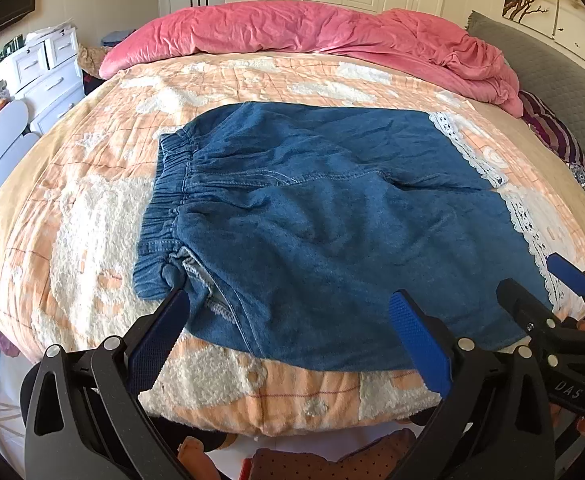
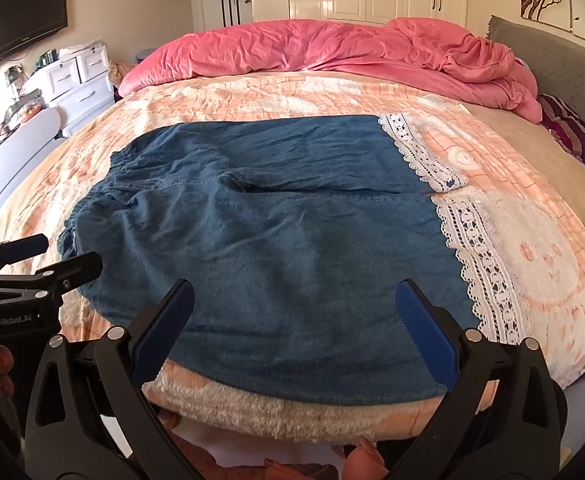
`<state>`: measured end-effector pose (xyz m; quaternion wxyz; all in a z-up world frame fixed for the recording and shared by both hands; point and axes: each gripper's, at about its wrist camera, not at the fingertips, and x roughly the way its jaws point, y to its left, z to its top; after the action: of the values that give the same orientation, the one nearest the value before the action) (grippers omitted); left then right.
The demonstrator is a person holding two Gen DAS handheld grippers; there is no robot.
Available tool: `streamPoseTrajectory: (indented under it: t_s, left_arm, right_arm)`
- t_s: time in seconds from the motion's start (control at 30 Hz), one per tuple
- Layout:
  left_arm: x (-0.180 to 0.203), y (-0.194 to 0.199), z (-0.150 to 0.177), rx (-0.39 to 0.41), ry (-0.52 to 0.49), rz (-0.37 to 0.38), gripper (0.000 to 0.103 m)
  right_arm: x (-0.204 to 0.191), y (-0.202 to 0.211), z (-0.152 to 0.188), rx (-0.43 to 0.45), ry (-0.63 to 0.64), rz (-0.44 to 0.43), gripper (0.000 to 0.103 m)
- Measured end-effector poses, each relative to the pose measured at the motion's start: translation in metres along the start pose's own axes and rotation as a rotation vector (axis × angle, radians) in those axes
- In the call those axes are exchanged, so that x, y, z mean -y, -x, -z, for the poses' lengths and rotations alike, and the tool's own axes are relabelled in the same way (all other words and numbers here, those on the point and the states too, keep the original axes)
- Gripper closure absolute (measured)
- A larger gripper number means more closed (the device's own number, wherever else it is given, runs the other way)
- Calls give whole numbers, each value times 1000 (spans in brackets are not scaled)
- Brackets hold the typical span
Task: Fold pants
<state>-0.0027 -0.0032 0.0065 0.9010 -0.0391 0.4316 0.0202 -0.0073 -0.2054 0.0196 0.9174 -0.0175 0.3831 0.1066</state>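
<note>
Left wrist view: blue denim pants with white lace hems (image 1: 324,220) lie flat near the bed's (image 1: 72,208) front edge. Left claw (image 1: 288,336) and right claw (image 2: 294,328) hover wide, empty; pinching one layer could skew the fold.

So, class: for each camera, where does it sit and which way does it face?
Left wrist: on the left gripper, jaws open, facing across the bed over the denim pants' waistband end; right gripper shows at right.
Right wrist: on the right gripper, jaws open, facing the lace-hem end; left gripper shows at left.
Shared: pants, pink duvet.
</note>
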Motion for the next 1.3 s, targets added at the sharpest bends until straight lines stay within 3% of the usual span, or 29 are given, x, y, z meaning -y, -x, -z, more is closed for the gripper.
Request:
streamPoseTrajectory:
  t_s: [0.23,0.43,0.7,0.9,1.1,1.17,1.23,1.3]
  left_arm:
    - [-21,-11,-27,20,30,6,4]
    - [-59,-33,-65,23,70,-45,4]
    - [-113,-72,-111,-4,101,-100,4]
    - [-129,-109,-144,-35,78,-43,4]
    - [-141,-158,-160,-96,19,-34,5]
    - [-149,-169,-159,-109,46,1,7]
    - [-152,-175,-154,-99,64,48,27]
    - [-150,-178,-152,-88,57,62,32]
  right_arm:
    - [-3,-29,-27,-31,25,-36,8]
    - [-7,-61,-64,-65,56,-91,8]
    - [-18,-96,-117,-44,141,-119,8]
    - [-23,-139,-146,-122,160,-200,8]
    - [-42,-188,-179,-182,306,-265,8]
    - [-47,-201,-189,-194,331,-277,8]
    - [-53,-217,-198,-197,365,-281,8]
    - [-59,-235,-206,-219,403,-293,8]
